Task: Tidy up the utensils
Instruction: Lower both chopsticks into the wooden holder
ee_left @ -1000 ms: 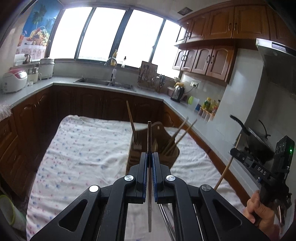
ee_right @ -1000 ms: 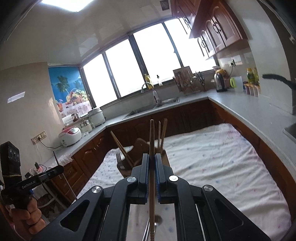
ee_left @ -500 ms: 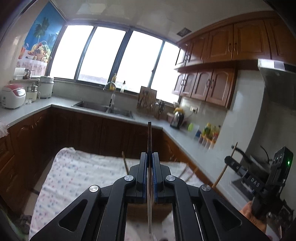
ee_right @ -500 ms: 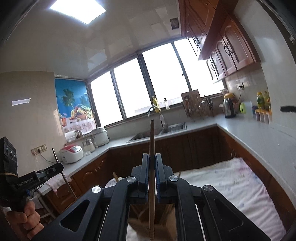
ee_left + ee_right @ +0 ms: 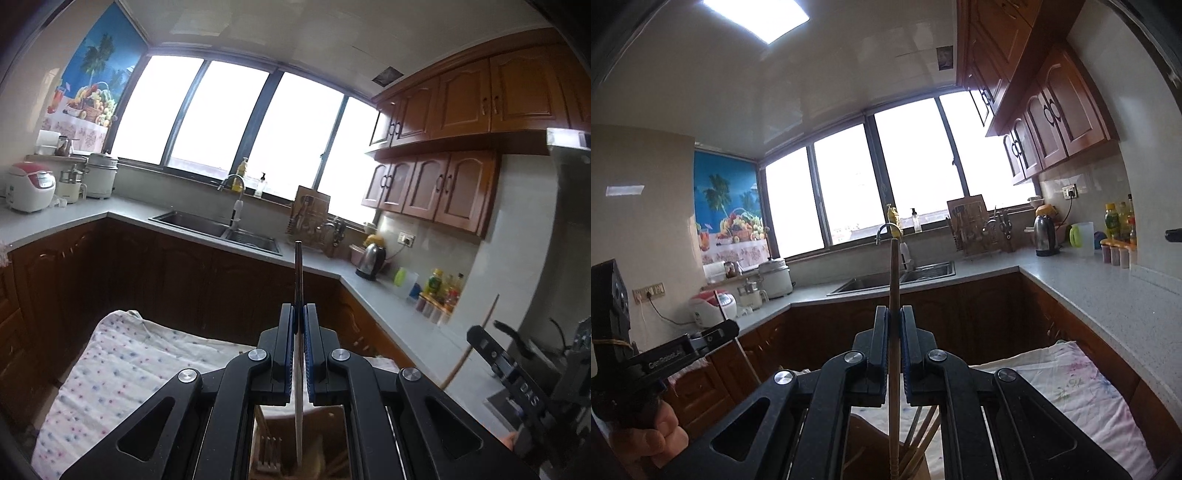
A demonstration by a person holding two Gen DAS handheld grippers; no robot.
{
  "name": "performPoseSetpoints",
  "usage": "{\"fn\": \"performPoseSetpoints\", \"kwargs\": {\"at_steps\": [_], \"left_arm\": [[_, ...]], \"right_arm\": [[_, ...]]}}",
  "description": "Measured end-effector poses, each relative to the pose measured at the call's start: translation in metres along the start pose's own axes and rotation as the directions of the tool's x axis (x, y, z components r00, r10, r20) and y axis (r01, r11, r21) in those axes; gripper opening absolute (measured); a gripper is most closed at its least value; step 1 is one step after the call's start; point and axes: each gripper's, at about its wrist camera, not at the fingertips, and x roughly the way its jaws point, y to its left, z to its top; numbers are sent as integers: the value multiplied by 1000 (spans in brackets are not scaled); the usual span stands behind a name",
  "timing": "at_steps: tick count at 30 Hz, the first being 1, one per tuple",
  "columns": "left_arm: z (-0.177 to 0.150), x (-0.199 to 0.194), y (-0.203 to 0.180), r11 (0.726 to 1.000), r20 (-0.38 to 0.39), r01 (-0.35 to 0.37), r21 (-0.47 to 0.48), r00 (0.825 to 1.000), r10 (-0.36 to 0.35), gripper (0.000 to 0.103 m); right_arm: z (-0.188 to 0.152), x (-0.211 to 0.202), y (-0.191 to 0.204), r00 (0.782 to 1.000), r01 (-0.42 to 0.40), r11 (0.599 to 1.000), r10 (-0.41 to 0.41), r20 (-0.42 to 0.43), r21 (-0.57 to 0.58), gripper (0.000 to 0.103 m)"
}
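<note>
- Now, in the left wrist view, the left gripper [image 5: 299, 314] is pinching a thin metal utensil [image 5: 298, 269] between its pads, jaws pressed together on the shaft.
- That utensil is standing upright, its top poking out toward 12 o'clock and its lower part hanging through the jaws toward 6 o'clock, probably so it can be dropped straight down.
- Directly under it, at 6 o'clock, a wooden holder [image 5: 295, 443] is sitting on the dotted cloth [image 5: 118, 369], with a fork [image 5: 267, 448] inside at 7 o'clock; the utensil's tip seems to be dipping into it.
- At 4 o'clock, the right gripper [image 5: 476, 338] is carrying a chopstick [image 5: 471, 347].
- In the right wrist view, the right gripper's jaws are clamping that chopstick, which is running vertically from 12 to 6 o'clock.
- Its lower end is hanging over the holder, beside other sticks [image 5: 923, 450] leaning at 5 o'clock.
- At 9 o'clock, the left gripper is gripping its utensil.
</note>
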Motion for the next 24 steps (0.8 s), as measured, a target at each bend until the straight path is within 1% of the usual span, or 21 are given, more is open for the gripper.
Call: {"fn": "performPoseSetpoints", "kwargs": {"at_steps": [4,8,13,21,24], "left_arm": [[-18,16,-1,1000,-7,-17,7,1000,17,3],[-41,29,0,999,-41,-31,10,999,32,3],[-56,40,-2,999,-88,-37,26,995,39,3],[-56,35,1,997,-148,-66,27,987,69,3],[-54,29,-1,996,-142,-83,27,986,86,3]], "right_arm": [[-17,5,-3,1000,8,1000,-8,-11,-1,6],[-31,9,-8,999,10,1000,-10,-31,10,6],[-50,12,-13,997,19,999,-17,-71,25,6],[-66,16,-20,991,29,998,-22,-134,57,6],[-74,20,-22,986,33,997,-22,-163,65,7]]}}
